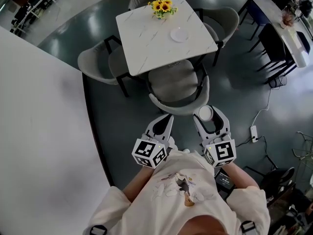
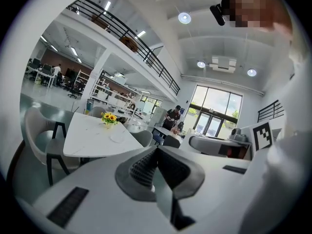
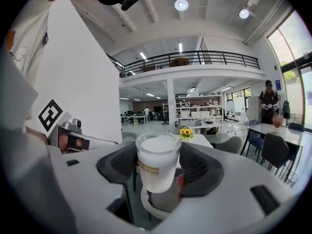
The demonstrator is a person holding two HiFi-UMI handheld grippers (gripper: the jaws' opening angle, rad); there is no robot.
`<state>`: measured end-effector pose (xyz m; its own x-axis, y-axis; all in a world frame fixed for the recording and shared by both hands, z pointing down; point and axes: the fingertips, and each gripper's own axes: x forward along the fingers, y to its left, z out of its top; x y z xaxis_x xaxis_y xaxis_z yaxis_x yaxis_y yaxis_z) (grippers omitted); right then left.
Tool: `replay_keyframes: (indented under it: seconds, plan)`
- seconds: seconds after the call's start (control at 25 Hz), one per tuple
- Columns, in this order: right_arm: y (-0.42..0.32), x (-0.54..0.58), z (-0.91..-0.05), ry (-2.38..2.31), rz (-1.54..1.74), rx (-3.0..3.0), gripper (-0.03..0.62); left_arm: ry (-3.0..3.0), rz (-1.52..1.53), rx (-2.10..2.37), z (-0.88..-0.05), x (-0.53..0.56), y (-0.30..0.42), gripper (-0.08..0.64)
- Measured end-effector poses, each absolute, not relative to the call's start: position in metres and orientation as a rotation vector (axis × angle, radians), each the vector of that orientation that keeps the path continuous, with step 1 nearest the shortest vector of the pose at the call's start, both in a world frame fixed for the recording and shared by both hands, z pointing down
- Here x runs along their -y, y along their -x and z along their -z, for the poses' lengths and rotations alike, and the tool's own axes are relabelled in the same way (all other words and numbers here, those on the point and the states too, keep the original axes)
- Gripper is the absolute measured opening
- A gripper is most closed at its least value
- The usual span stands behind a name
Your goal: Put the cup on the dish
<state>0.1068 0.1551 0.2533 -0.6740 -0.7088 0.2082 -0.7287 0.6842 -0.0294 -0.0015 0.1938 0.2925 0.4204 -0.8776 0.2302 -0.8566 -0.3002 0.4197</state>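
Right up close, my right gripper (image 1: 207,117) is closed on the cup (image 3: 156,164). Its two ribbed pads press the sides of the frosted white tumbler and hold it upright, with its rim above the jaws. My left gripper (image 1: 164,121) hangs just beside it with its jaws brought together on nothing, so it has no part in the carrying. Both grippers sit close to my chest, over the dark floor (image 1: 117,116). Ahead of them a grey chair (image 1: 178,89) is tucked against the near edge of a white marble table (image 1: 146,43). The dish (image 1: 179,34), small, white and empty, lies on the far right part of that table. A bunch of yellow flowers (image 1: 163,6) stands near the far edge, apart from the dish. By my reckoning the pick-up is done and the cup is secure in the grip. Everything else is left to do: walking up to the table, reaching past the chair, lowering the cup squarely onto the dish and letting go.
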Motion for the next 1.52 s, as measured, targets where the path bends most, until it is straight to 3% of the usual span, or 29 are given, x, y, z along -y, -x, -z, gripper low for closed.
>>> replay_keyframes:
  seconds: [0.52, 1.52]
  plan:
    - [-0.037, -0.093, -0.254, -1.26, -0.142, 2.678, 0.267, -2.279, 0.02, 1.37, -0.293, -0.139, 0.073, 0.003]
    - [-0.046, 0.069, -0.268, -1.208, -0.128, 2.697, 0.267, -2.234, -0.017, 1.382, -0.32, 0.006, 0.063, 0.003]
